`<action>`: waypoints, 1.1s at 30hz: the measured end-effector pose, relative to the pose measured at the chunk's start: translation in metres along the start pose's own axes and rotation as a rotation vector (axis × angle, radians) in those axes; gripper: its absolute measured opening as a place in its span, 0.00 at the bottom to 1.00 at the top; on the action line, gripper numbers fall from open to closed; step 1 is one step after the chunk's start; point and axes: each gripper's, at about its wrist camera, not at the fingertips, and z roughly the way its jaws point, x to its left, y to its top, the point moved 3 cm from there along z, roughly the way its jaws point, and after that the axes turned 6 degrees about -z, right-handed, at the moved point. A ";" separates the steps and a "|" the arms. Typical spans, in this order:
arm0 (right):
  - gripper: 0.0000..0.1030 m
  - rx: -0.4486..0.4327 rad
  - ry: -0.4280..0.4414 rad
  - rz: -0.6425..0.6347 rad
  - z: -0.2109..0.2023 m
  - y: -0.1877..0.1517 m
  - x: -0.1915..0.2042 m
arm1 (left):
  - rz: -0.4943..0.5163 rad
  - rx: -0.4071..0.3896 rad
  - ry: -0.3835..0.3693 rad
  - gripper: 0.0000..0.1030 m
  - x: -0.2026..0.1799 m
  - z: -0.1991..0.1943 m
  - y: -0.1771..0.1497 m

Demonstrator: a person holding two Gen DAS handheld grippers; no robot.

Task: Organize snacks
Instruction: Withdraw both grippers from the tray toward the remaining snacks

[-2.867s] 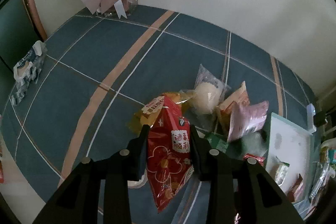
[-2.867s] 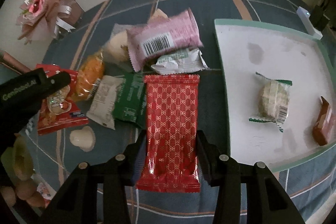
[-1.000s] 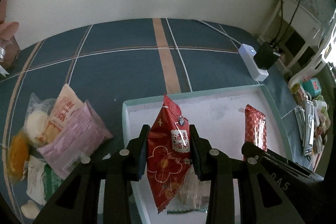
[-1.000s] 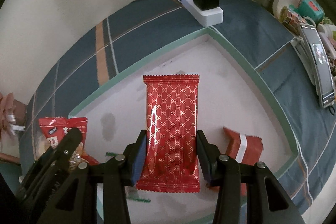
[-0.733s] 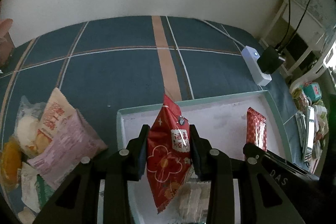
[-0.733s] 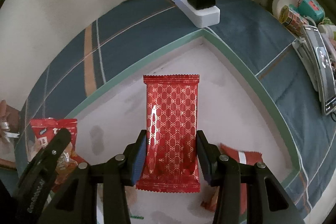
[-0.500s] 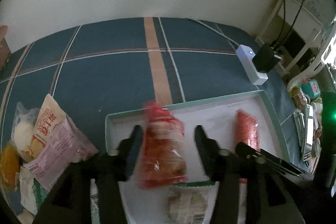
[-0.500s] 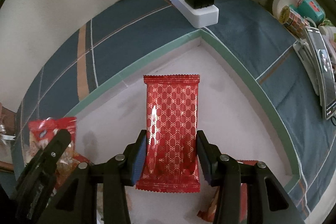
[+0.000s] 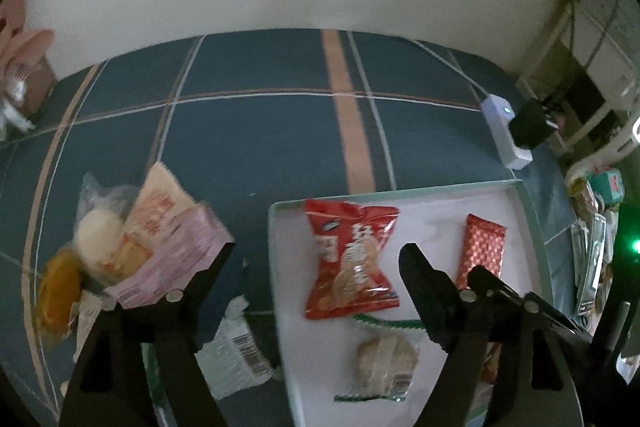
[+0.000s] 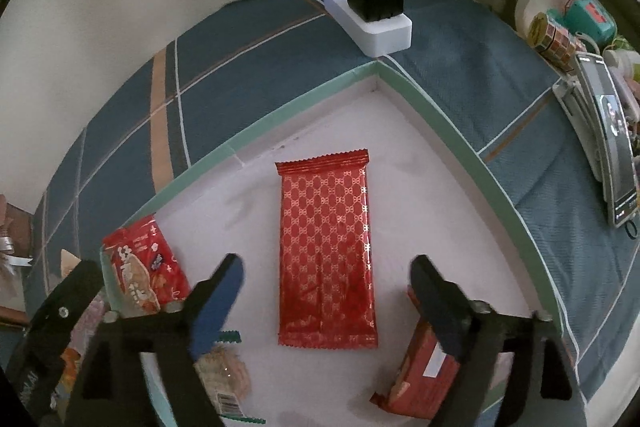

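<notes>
The tray [image 10: 304, 99] sits on the plaid cloth [image 9: 260, 131], right of the loose snack pile [image 9: 132, 251]. Both grippers hover over it, left gripper [image 9: 314, 269] and right gripper [image 10: 326, 277] each spread wide and holding nothing. The chip bag [image 9: 350, 259] lies at the tray's far left, the red bar [image 10: 326, 247] flat to its right, a cake [image 9: 384, 359] nearer.

A bag [image 9: 352, 263] and a bar [image 9: 481, 251] are laid side by side in the tray [image 9: 532, 223]; loose snacks [image 9: 160, 243] are piled to its left.
</notes>
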 end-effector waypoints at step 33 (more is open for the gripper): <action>1.00 0.020 -0.010 -0.202 -0.046 -0.048 0.035 | -0.132 -0.006 0.278 1.00 0.092 -0.034 -0.043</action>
